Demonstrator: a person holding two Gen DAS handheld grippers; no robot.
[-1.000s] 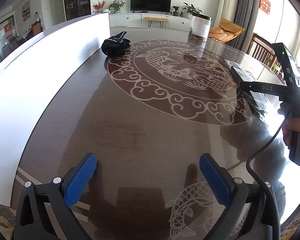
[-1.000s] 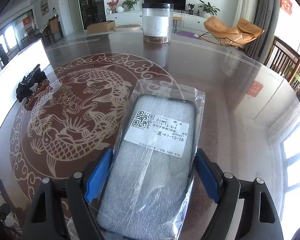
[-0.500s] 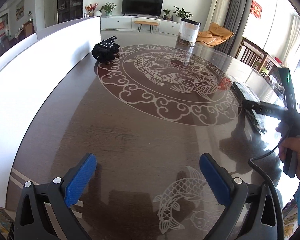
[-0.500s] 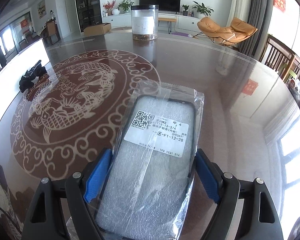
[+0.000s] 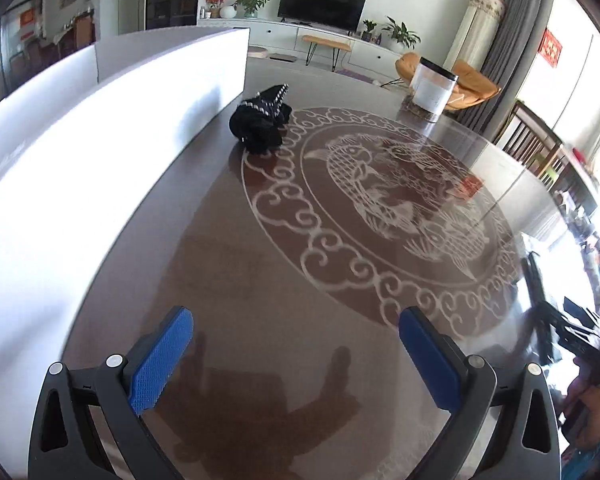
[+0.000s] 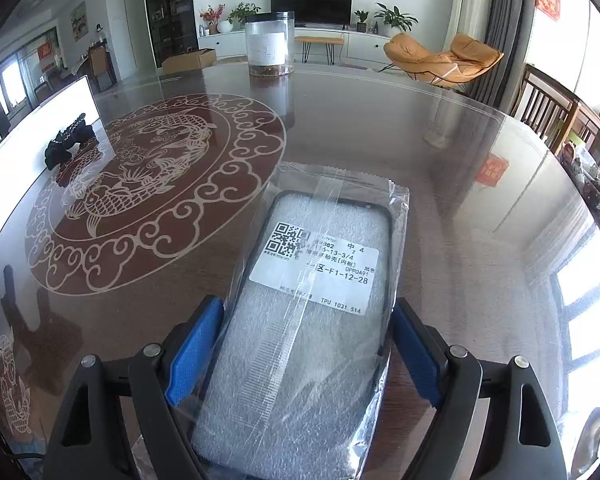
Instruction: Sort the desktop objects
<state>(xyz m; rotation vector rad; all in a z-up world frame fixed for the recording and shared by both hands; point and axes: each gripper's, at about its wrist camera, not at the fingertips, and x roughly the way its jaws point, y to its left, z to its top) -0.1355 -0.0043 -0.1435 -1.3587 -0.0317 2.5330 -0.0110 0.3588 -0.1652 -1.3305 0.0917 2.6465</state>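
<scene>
The right claw (image 6: 306, 354) gripped a plastic-bagged, foam-padded phone case (image 6: 312, 312); the left claw (image 5: 296, 356) gaped wide, empty; a black studded fabric bundle (image 5: 261, 120) remained unsorted on the bench (image 5: 260, 264).

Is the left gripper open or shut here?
Open: the left gripper has its blue pads far apart, with only bare table between.

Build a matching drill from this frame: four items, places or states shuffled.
1. bagged phone case
2. black fabric bundle
3. clear jar
4. left gripper

A. open, holding nothing
B. far side of the table, upright
C. between the right gripper's blue pads
D. beside the white board

Pairs: 1-C, 2-D, 3-B, 4-A
</scene>
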